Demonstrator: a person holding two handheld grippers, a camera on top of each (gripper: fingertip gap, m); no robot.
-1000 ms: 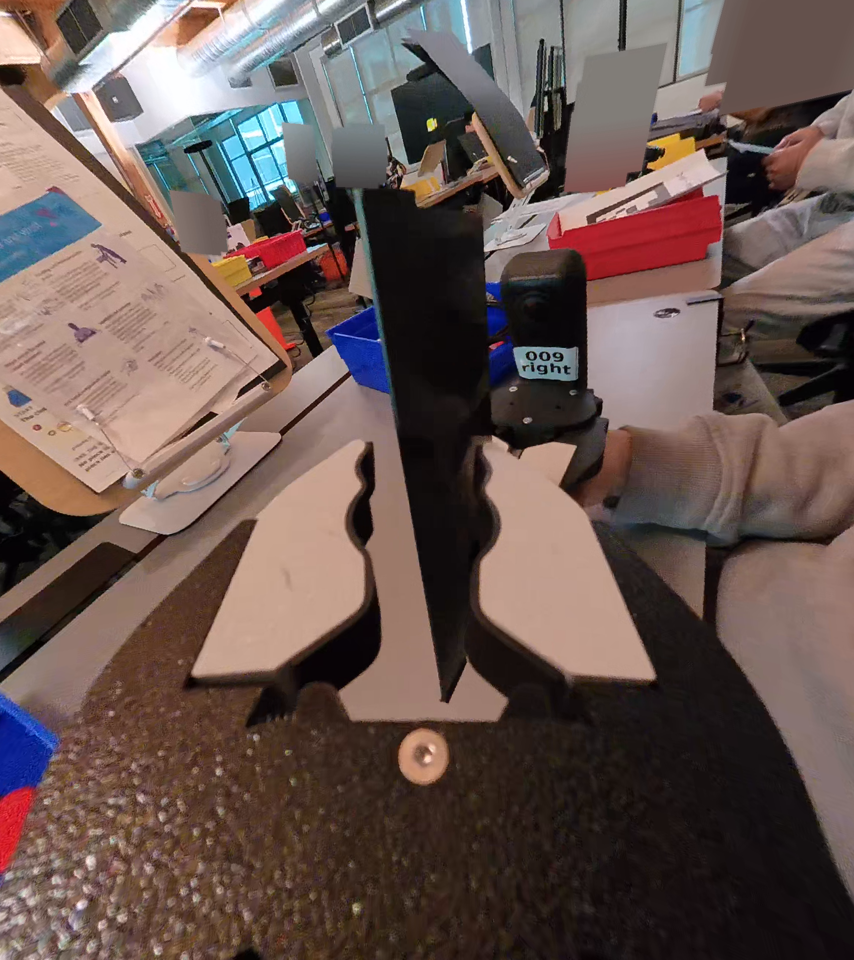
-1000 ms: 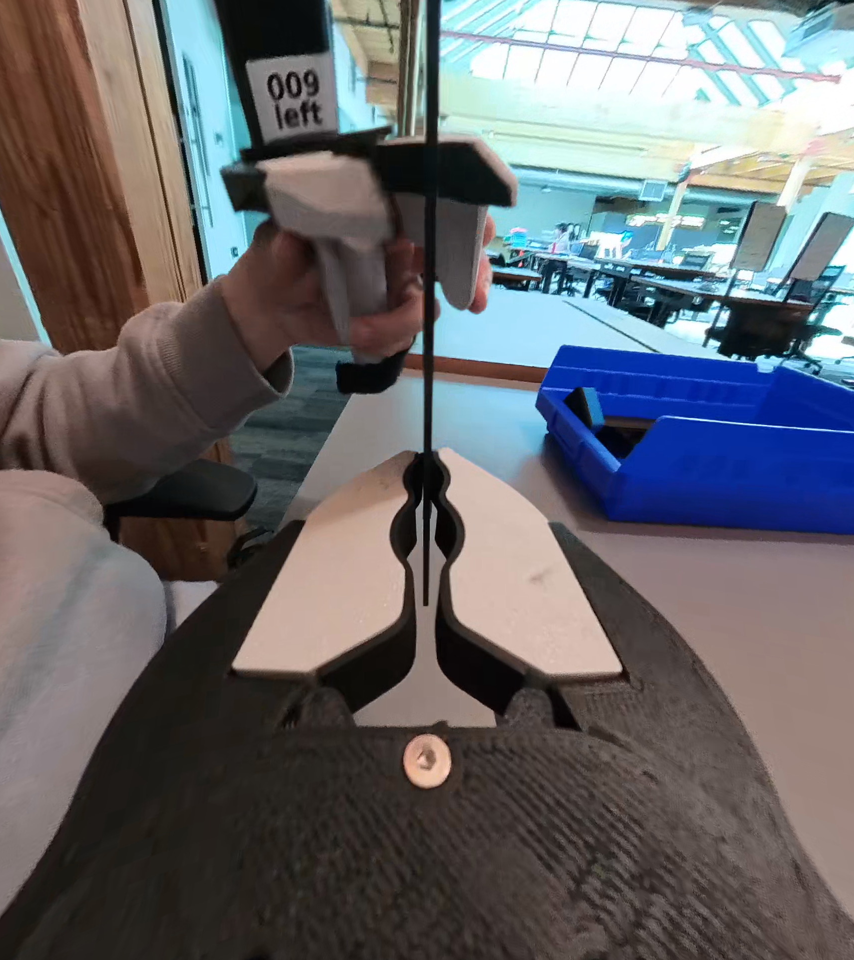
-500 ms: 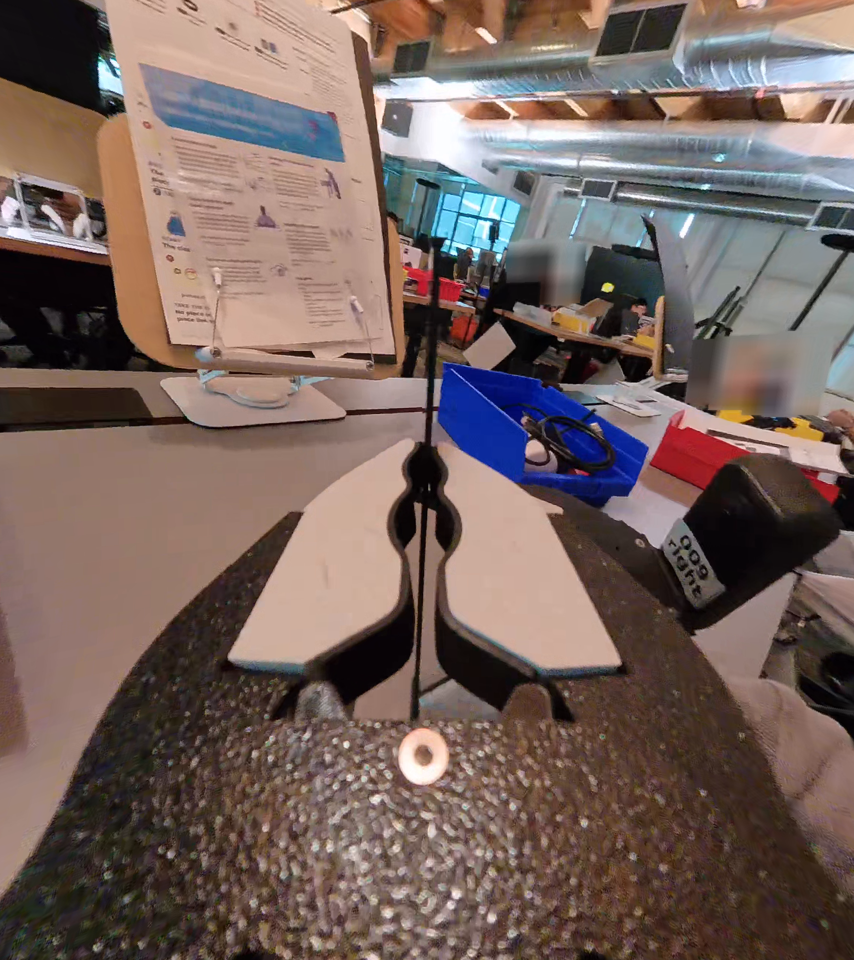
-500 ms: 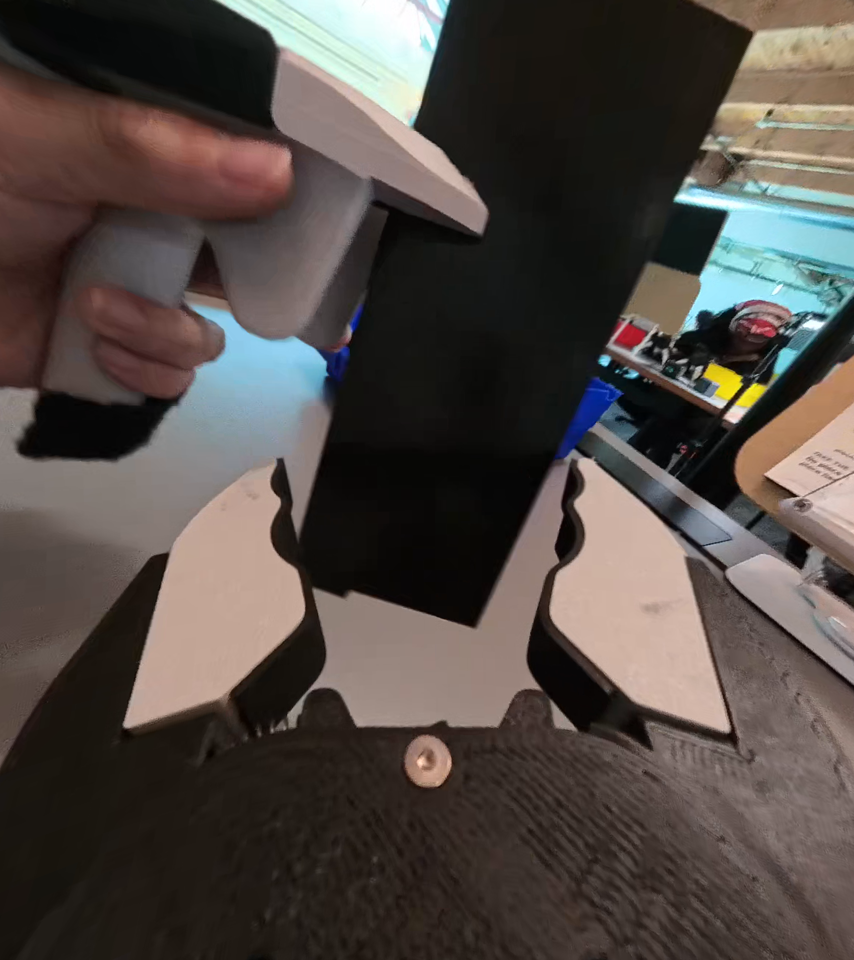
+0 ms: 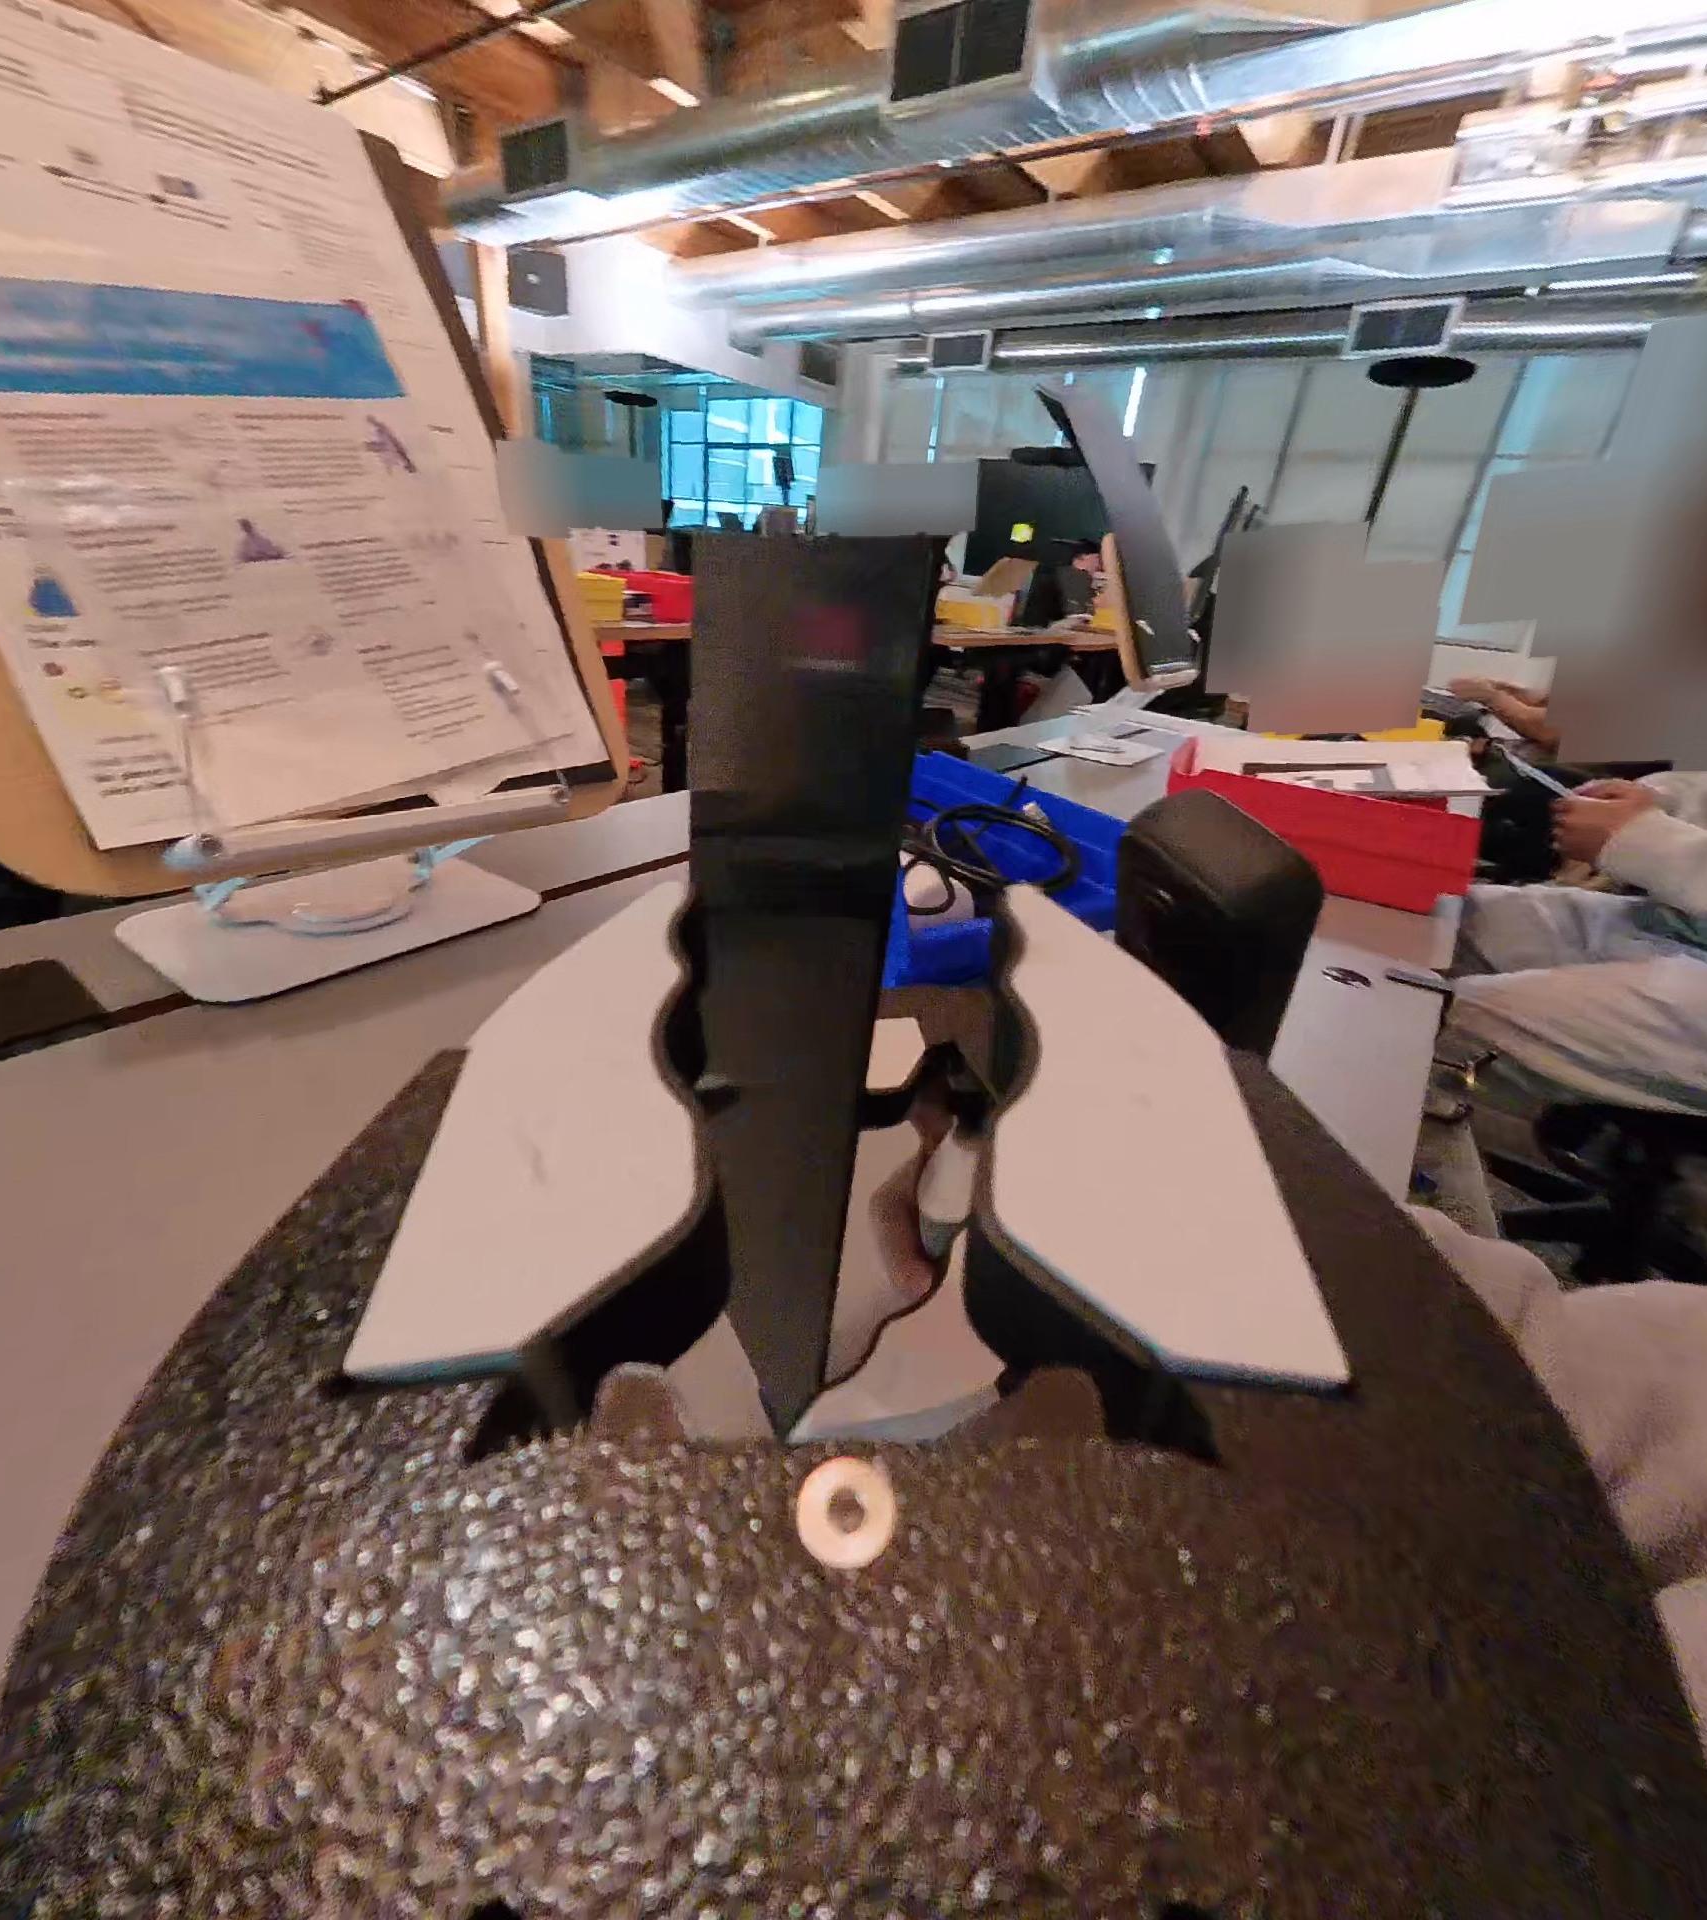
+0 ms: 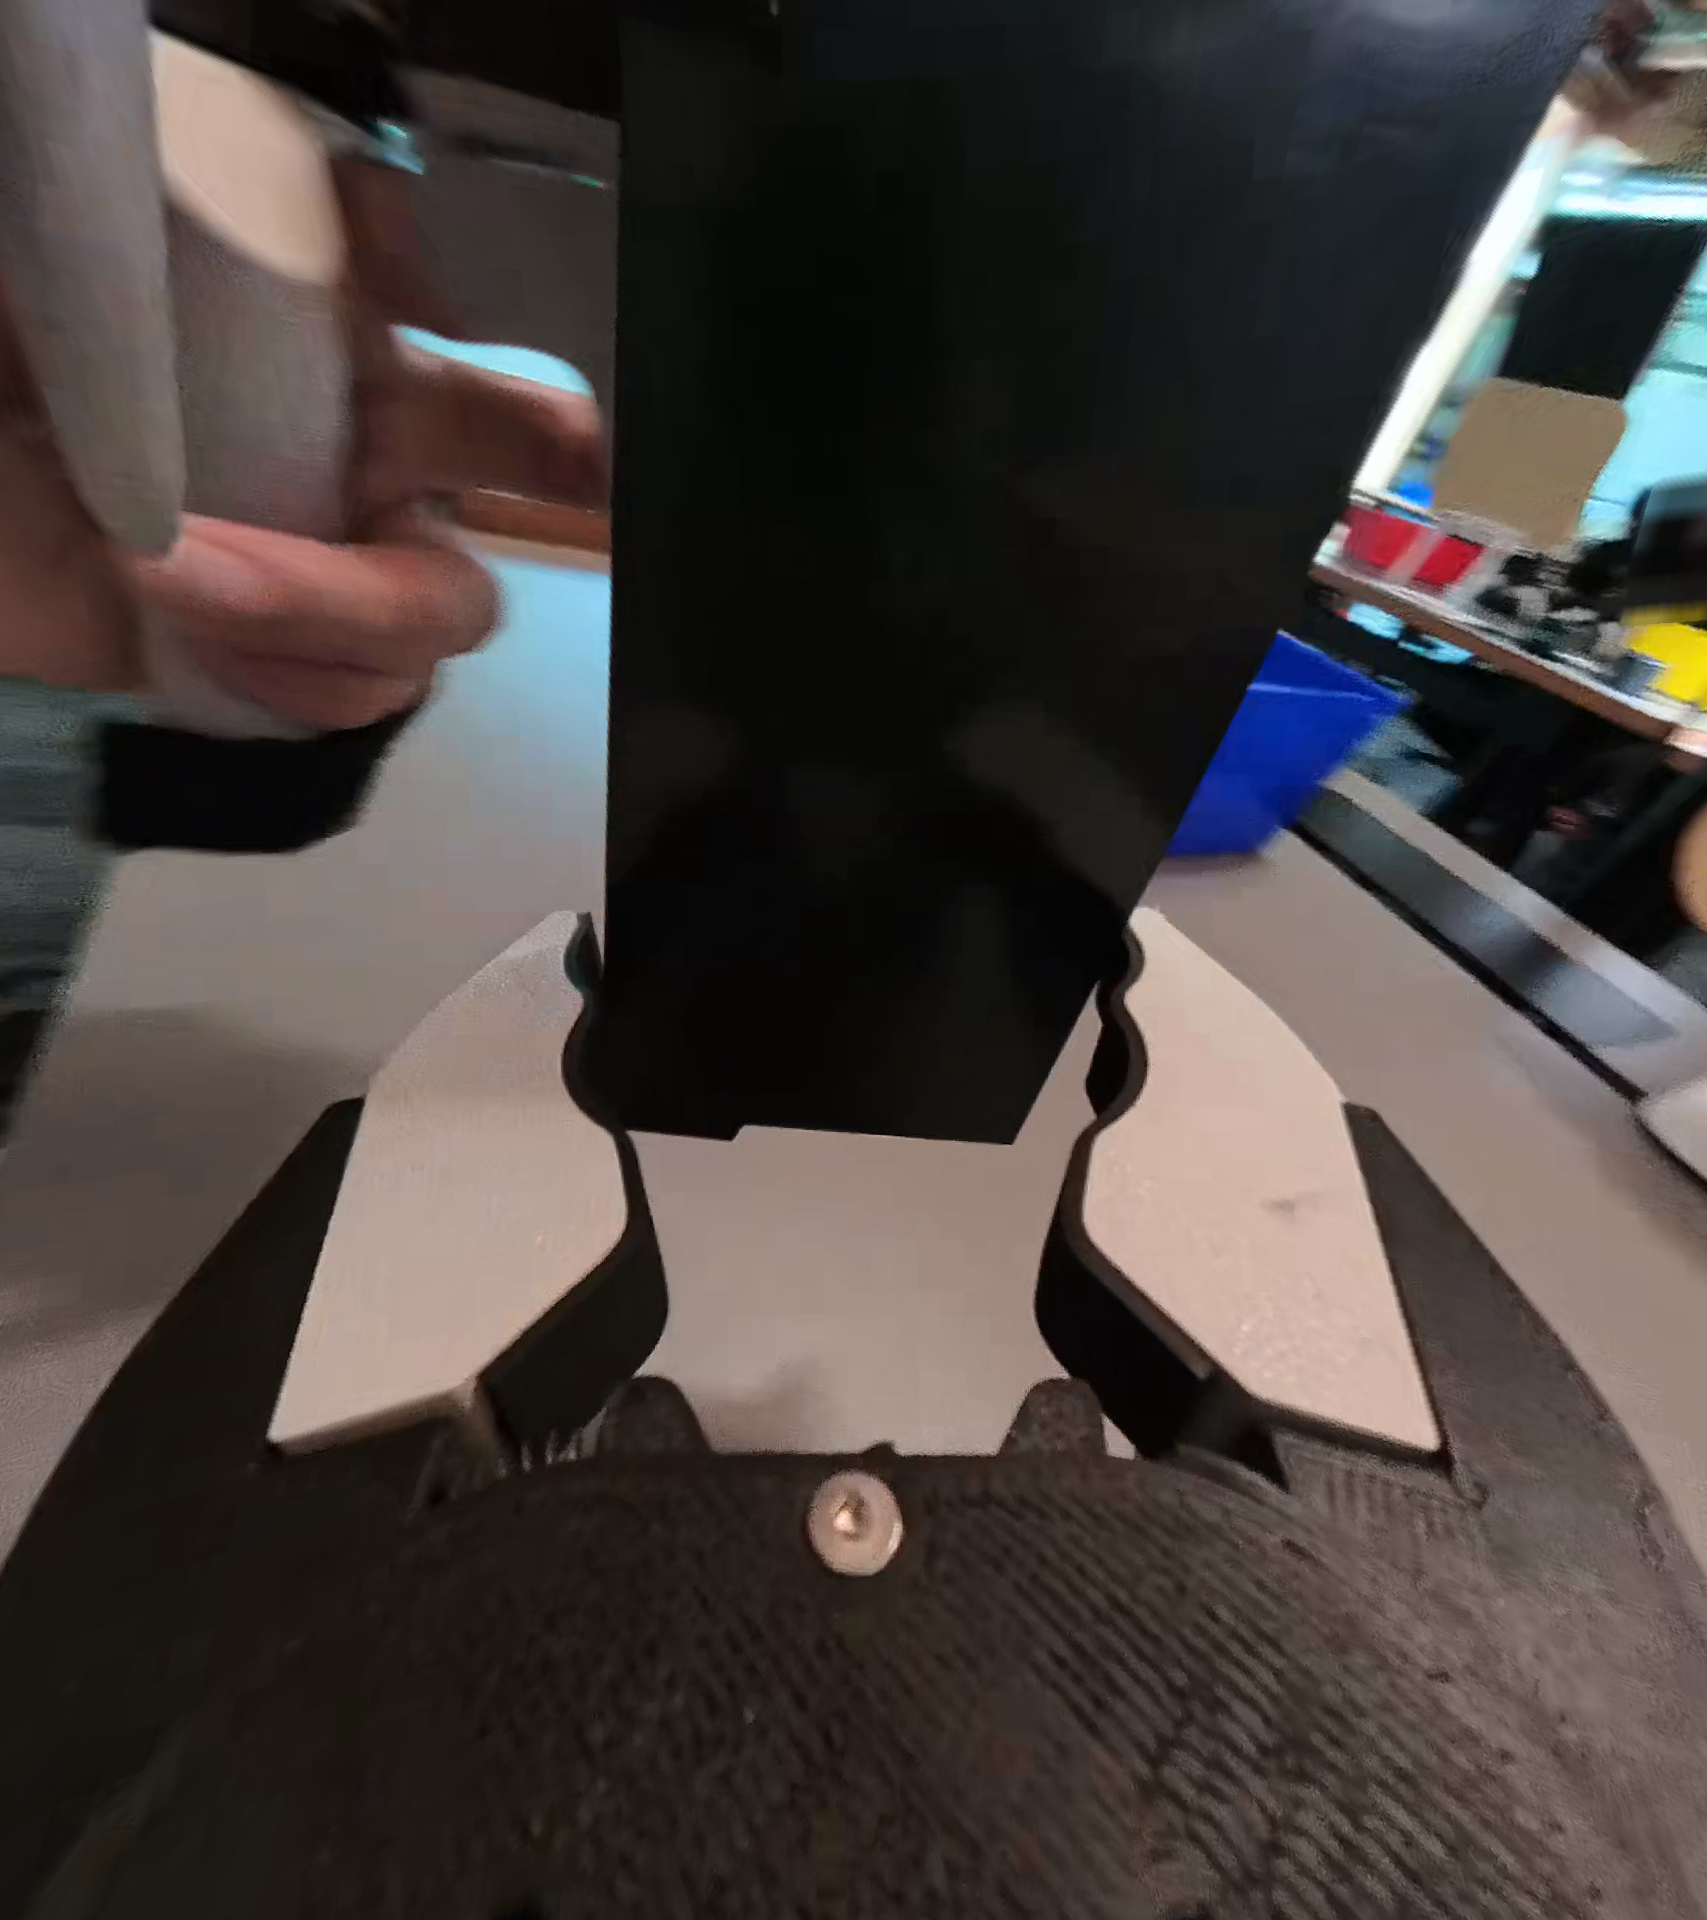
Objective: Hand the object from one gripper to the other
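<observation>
A thin black flat plate (image 5: 797,831) stands upright between the fingers of my left gripper (image 5: 838,914). Those fingers are apart, with a clear gap on the plate's right side. In the right wrist view the plate (image 6: 890,571) shows its broad face, and my right gripper (image 6: 854,930) is closed on its two side edges near the bottom. The right gripper's black body (image 5: 1218,904) shows just behind the plate in the left wrist view. The left gripper (image 6: 101,312) and the hand on it are blurred at the upper left of the right wrist view. The plate's top is out of frame there.
A grey table (image 5: 101,1143) lies below. A document stand (image 5: 205,520) with printed sheets is at the left. A blue bin (image 5: 1005,821) with a cable and a red bin (image 5: 1348,842) are behind. A seated person (image 5: 1659,883) is at the right. Some 11 centimeters of space lies between my two pairs of fingers.
My left gripper, shut on the plate half a second ago, has opened. My right gripper, then wide open, has closed on the plate's side edges. The plate has turned in both views.
</observation>
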